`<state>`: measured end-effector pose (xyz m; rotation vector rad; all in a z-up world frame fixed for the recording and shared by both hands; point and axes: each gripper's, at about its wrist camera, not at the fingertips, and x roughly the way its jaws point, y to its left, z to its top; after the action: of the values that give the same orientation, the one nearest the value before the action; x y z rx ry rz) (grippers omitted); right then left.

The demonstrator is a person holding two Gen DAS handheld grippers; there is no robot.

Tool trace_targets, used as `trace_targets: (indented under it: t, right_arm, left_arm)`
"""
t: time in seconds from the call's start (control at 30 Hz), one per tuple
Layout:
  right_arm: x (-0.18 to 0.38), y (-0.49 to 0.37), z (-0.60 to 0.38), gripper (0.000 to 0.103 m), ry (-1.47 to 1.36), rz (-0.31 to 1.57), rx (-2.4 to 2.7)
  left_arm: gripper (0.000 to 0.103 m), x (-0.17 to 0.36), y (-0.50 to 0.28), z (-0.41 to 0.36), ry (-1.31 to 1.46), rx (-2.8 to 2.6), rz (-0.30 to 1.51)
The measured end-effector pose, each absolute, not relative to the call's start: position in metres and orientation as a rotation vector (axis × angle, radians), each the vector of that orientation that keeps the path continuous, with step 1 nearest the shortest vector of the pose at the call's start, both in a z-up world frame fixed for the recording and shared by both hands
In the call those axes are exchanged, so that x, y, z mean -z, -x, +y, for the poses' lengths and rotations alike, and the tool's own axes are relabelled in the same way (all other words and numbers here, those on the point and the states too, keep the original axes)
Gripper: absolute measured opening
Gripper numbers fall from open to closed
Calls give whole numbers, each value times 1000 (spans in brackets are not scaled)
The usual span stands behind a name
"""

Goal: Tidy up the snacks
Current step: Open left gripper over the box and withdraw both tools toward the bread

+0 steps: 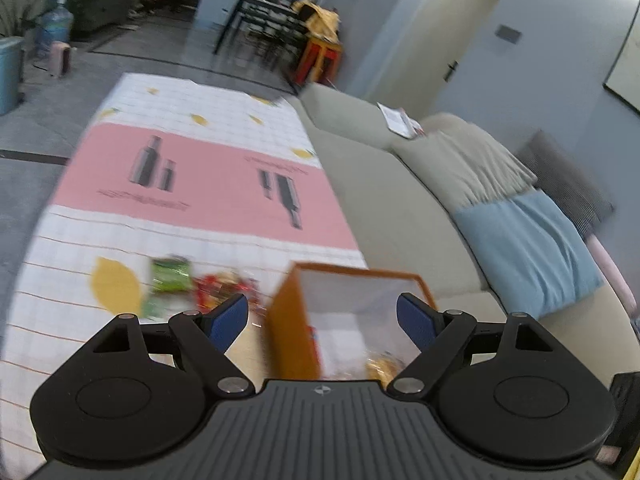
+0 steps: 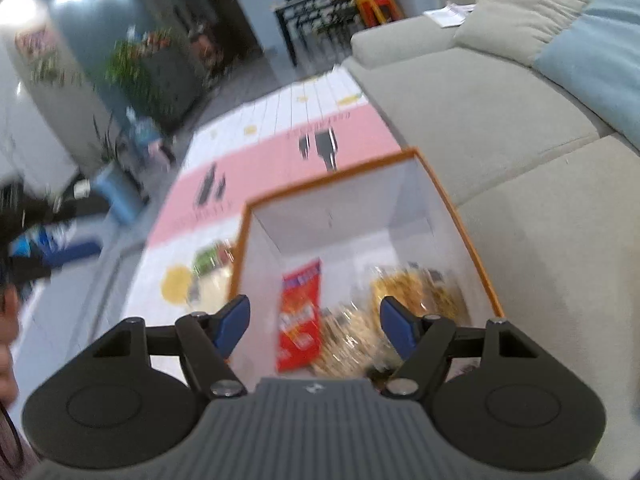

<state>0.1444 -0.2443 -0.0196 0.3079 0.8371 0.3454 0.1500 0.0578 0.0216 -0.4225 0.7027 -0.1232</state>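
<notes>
Snacks part-sorted: red packet (image 2: pixel 300 316) and clear-wrapped packs (image 2: pixel 416 292) inside orange box (image 2: pixel 452 216); green packet (image 1: pixel 170 276) and red wrappers (image 1: pixel 224 284) loose on worktop (image 1: pixel 200 216). Left tool (image 1: pixel 322 316) and right tool (image 2: pixel 314 320) open, empty. Next: fetch green packet, probably with left.

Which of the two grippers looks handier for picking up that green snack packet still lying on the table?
Probably left. The left gripper, open, has the green snack packet just ahead-left; the open right gripper points into the orange box.
</notes>
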Motion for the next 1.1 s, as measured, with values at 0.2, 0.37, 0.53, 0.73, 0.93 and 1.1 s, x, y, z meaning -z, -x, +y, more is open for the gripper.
trace_targets:
  t: [0.2,0.37,0.53,0.73,0.93,1.1]
  right_arm:
    - [-3,-137,-215,71,-327,751,-326]
    - [-14,-134,-187,71,-313,734,-339]
    - [-12,-133,-164,71,-274,750,-355]
    - [-2,-143,-140,71,-265,764,-307]
    - [3,-143,-97,71,-161,762,-407]
    - [19,-155,-72,71,-170,795,-388]
  left_arm:
    - [98,-26,-131,94,377,19,668]
    - [98,-18,-115,121,425,-10,651]
    - [98,-3,-114,139,428,0,655]
    - [98,12,-117,158,426,20,689]
    - [98,35,-126,188,511,13,739]
    - [98,47,-130,205,543,-3,765]
